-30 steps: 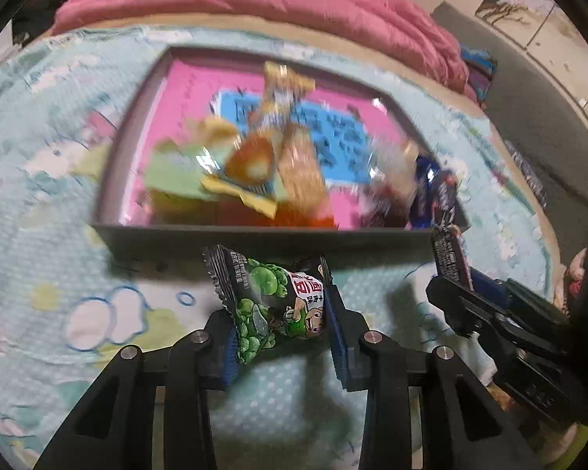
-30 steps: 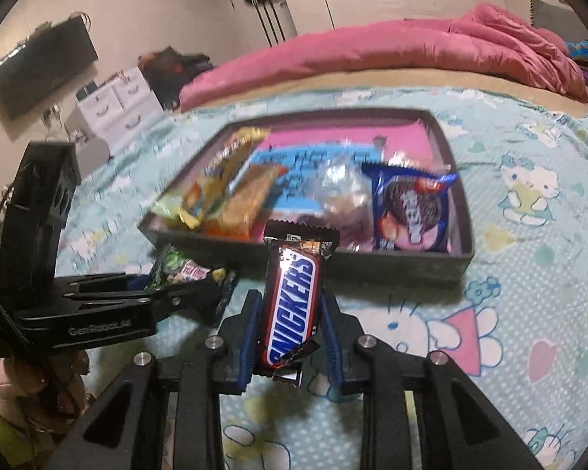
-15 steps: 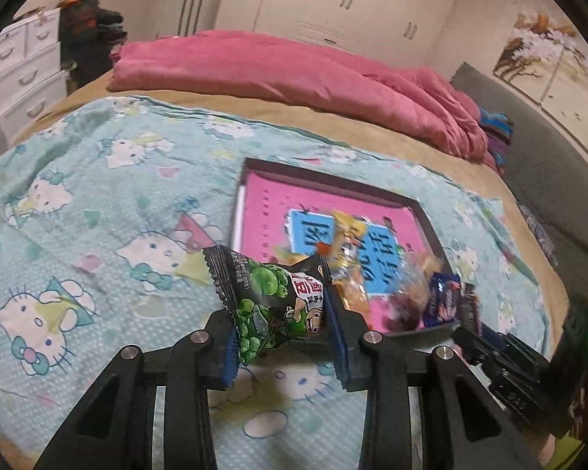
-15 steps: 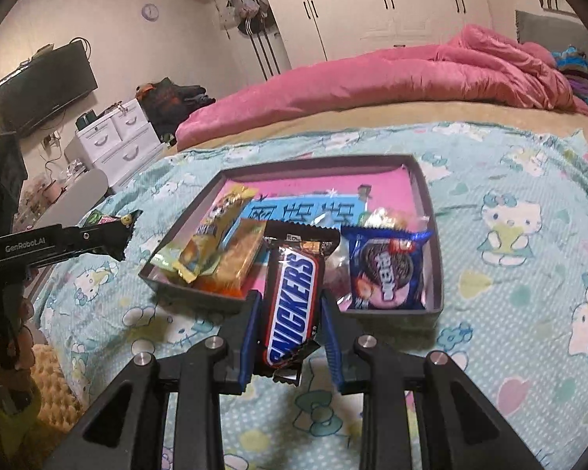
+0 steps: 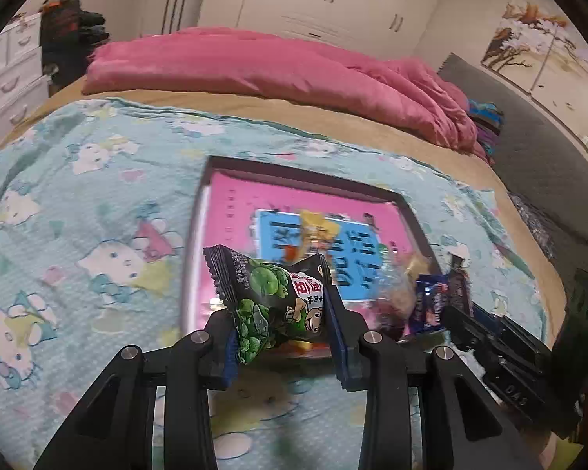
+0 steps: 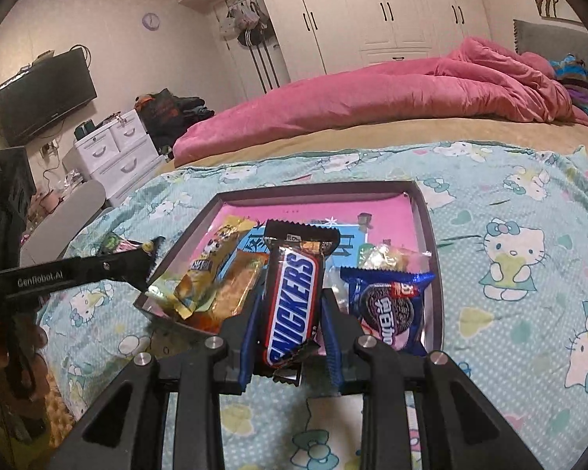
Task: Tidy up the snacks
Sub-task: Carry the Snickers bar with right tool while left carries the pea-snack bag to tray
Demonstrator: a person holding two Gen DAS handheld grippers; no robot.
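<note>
My left gripper point(image 5: 280, 313) is shut on a black-and-green pea snack bag point(image 5: 272, 297), held above the bed near the tray's near-left corner. My right gripper point(image 6: 290, 313) is shut on a Snickers bar point(image 6: 294, 293), upright between the pads, over the near edge of the dark tray point(image 6: 427, 235). The tray point(image 5: 413, 219) has a pink and blue floor and holds a blue Oreo pack point(image 6: 392, 309), yellow and orange snack packs point(image 6: 219, 278) and a clear candy bag point(image 6: 388, 254). The left gripper point(image 6: 153, 252) shows at the left of the right wrist view, and the right gripper point(image 5: 456, 305) at the right of the left wrist view.
The tray lies on a light-blue cartoon-cat blanket point(image 6: 509, 235) spread over a bed. A pink duvet point(image 6: 372, 94) is heaped at the far side. White drawers point(image 6: 113, 152) and a wall television point(image 6: 43, 98) stand left of the bed; a grey headboard point(image 5: 537, 125) runs along the right.
Both grippers have risen and drawn back from the tray, each keeping its snack. The tray now looks smaller and farther off, and more of the room shows.
</note>
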